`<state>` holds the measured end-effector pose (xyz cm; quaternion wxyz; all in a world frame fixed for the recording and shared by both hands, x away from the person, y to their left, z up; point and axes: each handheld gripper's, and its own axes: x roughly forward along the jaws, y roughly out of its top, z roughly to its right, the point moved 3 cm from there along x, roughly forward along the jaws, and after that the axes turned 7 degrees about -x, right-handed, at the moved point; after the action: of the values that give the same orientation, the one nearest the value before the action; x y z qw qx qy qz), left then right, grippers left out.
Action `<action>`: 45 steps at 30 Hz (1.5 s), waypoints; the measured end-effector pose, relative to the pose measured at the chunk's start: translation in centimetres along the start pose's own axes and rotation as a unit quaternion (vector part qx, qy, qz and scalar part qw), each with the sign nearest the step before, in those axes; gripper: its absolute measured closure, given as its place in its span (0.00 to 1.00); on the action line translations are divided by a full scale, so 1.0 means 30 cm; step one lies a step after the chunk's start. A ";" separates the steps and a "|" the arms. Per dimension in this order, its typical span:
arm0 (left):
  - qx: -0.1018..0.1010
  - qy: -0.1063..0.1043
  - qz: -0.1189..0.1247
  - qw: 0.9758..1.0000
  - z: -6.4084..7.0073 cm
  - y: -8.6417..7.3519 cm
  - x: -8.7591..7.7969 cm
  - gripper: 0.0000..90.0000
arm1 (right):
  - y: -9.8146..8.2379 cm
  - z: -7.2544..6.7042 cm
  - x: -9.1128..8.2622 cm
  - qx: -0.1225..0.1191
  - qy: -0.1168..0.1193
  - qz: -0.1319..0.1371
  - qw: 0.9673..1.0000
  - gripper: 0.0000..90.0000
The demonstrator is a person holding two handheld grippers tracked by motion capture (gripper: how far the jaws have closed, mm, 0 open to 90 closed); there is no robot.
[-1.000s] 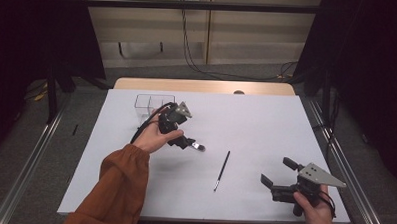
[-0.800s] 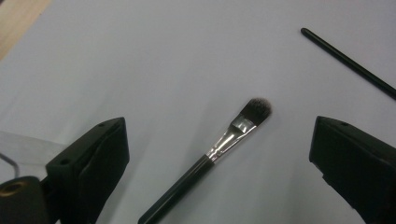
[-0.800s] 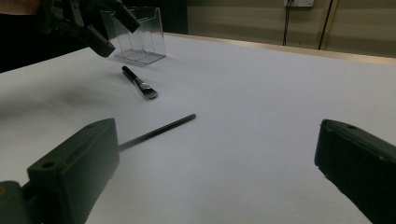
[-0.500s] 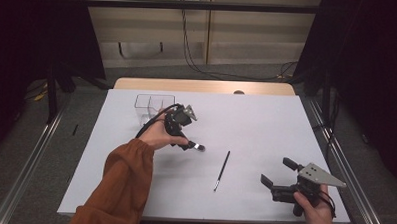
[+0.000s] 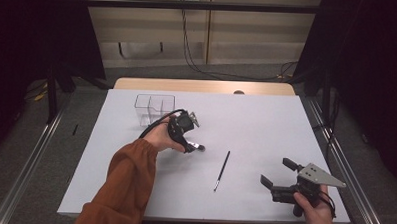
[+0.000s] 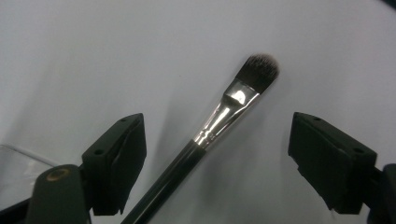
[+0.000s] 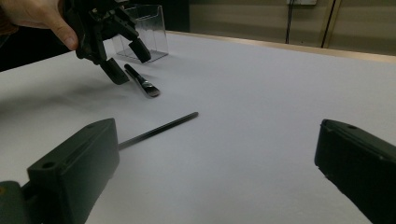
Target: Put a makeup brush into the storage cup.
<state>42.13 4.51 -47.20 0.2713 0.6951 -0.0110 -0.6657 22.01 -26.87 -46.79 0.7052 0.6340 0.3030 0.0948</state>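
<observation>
I have the left gripper straddling the makeup brush, jaws closing but spread; next, pinch its handle.

table: white top, wooden far edge | brush: flat-headed, lies near the left-centre | thin brush: lies near the middle, just right of it | clear box: two compartments, stands at the far left
</observation>
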 end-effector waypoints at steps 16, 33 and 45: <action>0.013 -0.005 -0.022 1.000 -0.005 0.010 0.039 0.45 | -0.001 0.001 0.002 0.000 0.000 -0.001 1.000 0.00; -0.007 -0.014 -0.058 0.998 0.011 0.048 0.051 0.66 | 0.000 -0.002 0.005 -0.002 0.004 -0.003 1.000 0.00; -0.022 -0.015 -0.061 0.998 0.015 0.053 0.050 0.86 | -0.001 -0.001 0.006 -0.002 0.003 -0.004 1.000 0.00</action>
<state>42.44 2.42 -47.96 0.2451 0.6785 0.0419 -0.6912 22.13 -26.74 -46.87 0.7058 0.6311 0.3075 0.0947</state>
